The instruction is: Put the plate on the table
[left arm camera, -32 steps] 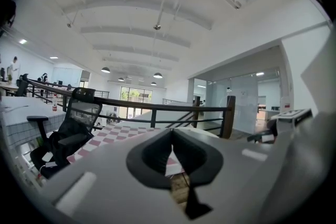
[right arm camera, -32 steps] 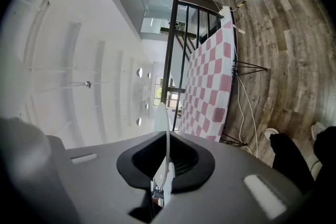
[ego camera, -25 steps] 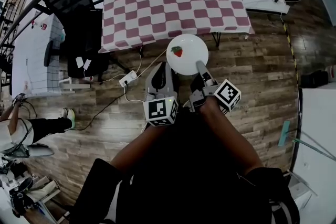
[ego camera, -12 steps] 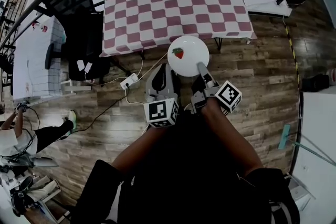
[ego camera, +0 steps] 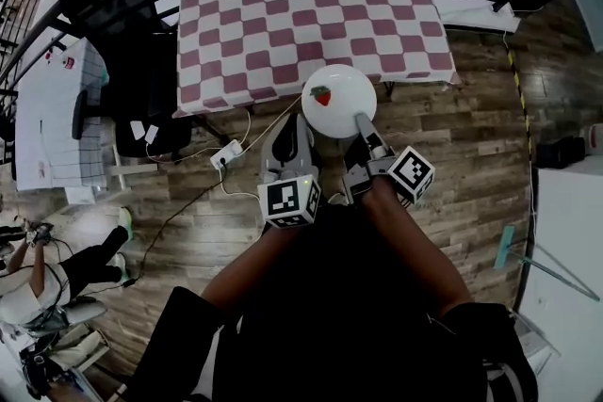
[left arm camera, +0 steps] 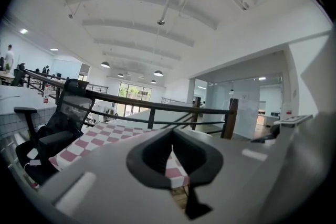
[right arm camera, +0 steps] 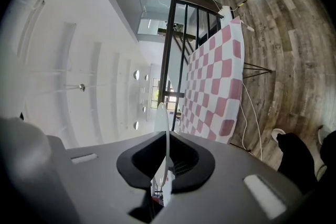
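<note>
Grey left tool [ego camera: 293, 123], nearest the body: its jaws are together with nothing between them, and only checked cloth shows past them in the left gripper view. Beside it, the right tool [ego camera: 361, 121] has its jaws closed on the near rim of a white plate [ego camera: 339, 89], which the right gripper view shows edge-on between the pads. The plate carries a small strawberry print [ego camera: 321, 95] left of centre. It is held aloft, face up, and appears over the near edge of the desk [ego camera: 301, 9] and the plank floor [ego camera: 452, 118] below; it isn't resting on anything.

Handling, as judged: the plate looks rigid, glazed and smooth, so likely slippery and brittle if dropped. A single pinch at the rim lets its weight lever against the pads. The rim is the only practical place to hold it, and it should be lowered flat.

Beyond lie the desk's red-and-white checked cloth, a black office chair [ego camera: 122, 0] at its left and a dark railing behind.

Writing: none is legible. The cubes on the tools bear square markers only.
</note>
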`<state>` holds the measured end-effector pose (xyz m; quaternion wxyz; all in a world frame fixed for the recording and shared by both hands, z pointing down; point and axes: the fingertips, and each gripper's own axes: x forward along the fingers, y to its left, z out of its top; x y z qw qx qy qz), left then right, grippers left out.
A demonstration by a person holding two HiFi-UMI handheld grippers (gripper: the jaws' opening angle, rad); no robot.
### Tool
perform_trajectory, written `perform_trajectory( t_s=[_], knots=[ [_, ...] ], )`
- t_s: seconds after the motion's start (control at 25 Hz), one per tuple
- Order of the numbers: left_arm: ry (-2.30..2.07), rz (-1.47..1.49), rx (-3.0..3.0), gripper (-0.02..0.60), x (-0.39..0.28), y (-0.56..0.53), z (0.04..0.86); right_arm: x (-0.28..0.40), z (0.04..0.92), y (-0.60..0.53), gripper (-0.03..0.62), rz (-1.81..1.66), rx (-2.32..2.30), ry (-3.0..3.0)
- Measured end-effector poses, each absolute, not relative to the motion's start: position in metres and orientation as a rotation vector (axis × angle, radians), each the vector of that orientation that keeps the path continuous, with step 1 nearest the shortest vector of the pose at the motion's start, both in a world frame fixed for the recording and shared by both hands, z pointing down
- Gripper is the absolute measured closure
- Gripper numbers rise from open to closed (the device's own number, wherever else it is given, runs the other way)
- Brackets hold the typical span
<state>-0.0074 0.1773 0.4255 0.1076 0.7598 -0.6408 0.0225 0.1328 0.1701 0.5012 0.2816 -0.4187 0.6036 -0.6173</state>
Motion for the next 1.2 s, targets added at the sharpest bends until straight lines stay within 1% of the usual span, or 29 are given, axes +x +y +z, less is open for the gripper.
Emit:
perform_trajectory(
  t_s=[0.4, 0.92, 1.2],
  knots=[
    [-1.859, 0.059, 2.216, 0.572, -0.031, 0.097, 0.425, 0.111, 0.507, 0.099, 0.583, -1.689, -1.183, 1.603],
    [-1.745, 0.028, 2.294, 0.572, -0.044, -0.015, 0.411, 0.097, 0.493, 0.002, 0.583, -1.64, -1.267, 1.543],
    [-1.681, 0.048, 2.336, 0.571, -0.064, -0.064, 0.416, 0.073, 0.499, -0.046, 0.584, -1.635, -1.276, 1.502]
  ],
)
